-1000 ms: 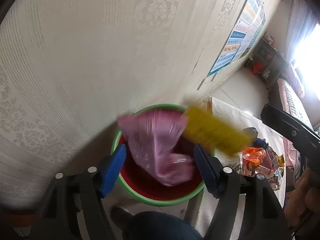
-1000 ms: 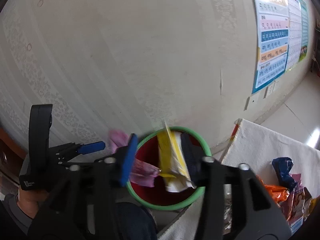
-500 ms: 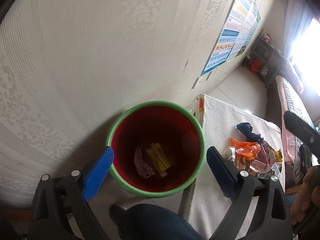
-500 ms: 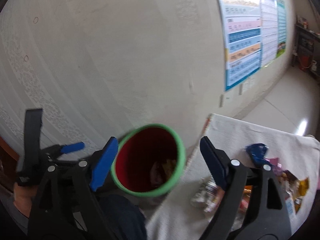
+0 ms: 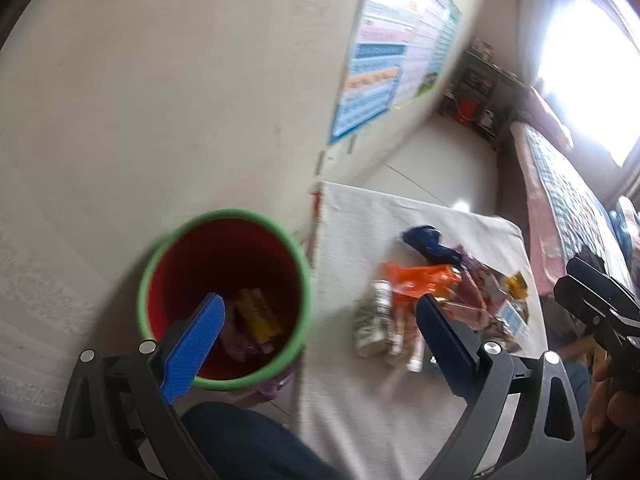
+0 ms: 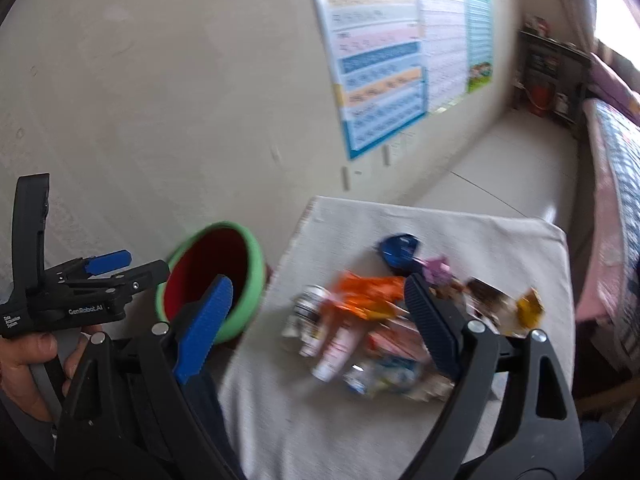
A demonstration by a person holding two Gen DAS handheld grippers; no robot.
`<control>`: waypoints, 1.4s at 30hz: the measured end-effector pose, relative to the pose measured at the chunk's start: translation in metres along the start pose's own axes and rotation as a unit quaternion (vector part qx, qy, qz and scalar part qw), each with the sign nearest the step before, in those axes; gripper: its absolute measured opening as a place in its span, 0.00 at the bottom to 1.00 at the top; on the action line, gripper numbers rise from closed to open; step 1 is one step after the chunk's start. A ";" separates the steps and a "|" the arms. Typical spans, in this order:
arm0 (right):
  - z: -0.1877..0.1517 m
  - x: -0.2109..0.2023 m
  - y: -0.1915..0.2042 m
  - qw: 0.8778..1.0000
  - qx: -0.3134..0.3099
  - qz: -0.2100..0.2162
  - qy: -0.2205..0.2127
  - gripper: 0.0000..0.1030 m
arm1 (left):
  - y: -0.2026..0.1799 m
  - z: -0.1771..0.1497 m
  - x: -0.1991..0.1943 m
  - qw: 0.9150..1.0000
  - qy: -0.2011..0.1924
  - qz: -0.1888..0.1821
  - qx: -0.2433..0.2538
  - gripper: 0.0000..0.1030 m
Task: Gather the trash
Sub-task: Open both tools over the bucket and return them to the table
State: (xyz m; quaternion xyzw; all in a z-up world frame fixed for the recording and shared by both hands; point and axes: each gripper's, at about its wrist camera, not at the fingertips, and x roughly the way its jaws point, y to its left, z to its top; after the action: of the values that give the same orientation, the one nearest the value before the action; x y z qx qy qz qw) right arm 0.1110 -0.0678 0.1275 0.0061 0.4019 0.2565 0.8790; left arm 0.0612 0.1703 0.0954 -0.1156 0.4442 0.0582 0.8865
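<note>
A red bin with a green rim [image 5: 224,240] [image 6: 252,264] stands on the floor by the wall, left of a white-clothed table [image 5: 352,232] [image 6: 480,236]. A yellow wrapper [image 5: 256,316] and a pink bag [image 5: 232,340] lie inside the bin. A pile of trash lies on the table: an orange wrapper [image 5: 420,278] [image 6: 368,292], a blue wrapper [image 5: 428,240] [image 6: 398,250], a tube [image 6: 332,352], and more. My left gripper [image 5: 320,340] is open and empty between bin and pile. My right gripper [image 6: 320,320] is open and empty above the pile.
A wallpapered wall with charts [image 6: 384,72] runs behind the bin and table. A bed with a pink cover [image 5: 568,200] lies at the right. A dark shelf [image 6: 552,80] stands in the far corner. My leg [image 5: 248,440] is below the bin.
The pink bag and yellow wrapper dropped from the grippers into the bin. Both grippers opened wide and swung right, from above the bin toward the pile on the table.
</note>
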 end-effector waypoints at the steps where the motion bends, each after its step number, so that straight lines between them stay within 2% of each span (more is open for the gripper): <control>1: -0.002 -0.003 -0.008 1.000 0.005 -0.006 0.000 0.84 | -0.011 -0.001 0.002 1.000 0.002 -0.005 0.007 0.90; 10: -0.032 -0.029 -0.101 0.997 0.053 -0.062 0.015 0.84 | -0.086 -0.016 0.029 0.998 0.024 -0.035 0.040 0.90; 16: -0.052 -0.035 -0.149 0.992 0.082 -0.087 0.031 0.84 | -0.107 -0.024 0.046 0.997 0.044 -0.037 0.042 0.90; 22: -0.071 -0.028 -0.183 0.987 0.108 -0.102 0.055 0.84 | -0.105 -0.027 0.056 0.997 0.060 -0.022 0.045 0.90; 26: -0.077 -0.022 -0.192 0.987 0.104 -0.104 0.063 0.83 | -0.096 -0.023 0.057 0.997 0.063 -0.013 0.041 0.90; 32: -0.081 -0.003 -0.203 0.986 0.104 -0.102 0.082 0.76 | -0.087 -0.020 0.066 0.997 0.071 -0.006 0.040 0.90; 42: -0.081 0.031 -0.215 0.982 0.106 -0.101 0.119 0.69 | -0.080 -0.018 0.122 0.991 0.129 0.005 0.036 0.88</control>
State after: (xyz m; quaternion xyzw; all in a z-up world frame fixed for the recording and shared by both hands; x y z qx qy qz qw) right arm 0.1663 -0.2561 0.0049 0.0279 0.5269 0.1211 0.8408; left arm 0.1370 0.0881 -0.0009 -0.0884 0.5571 0.0309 0.8252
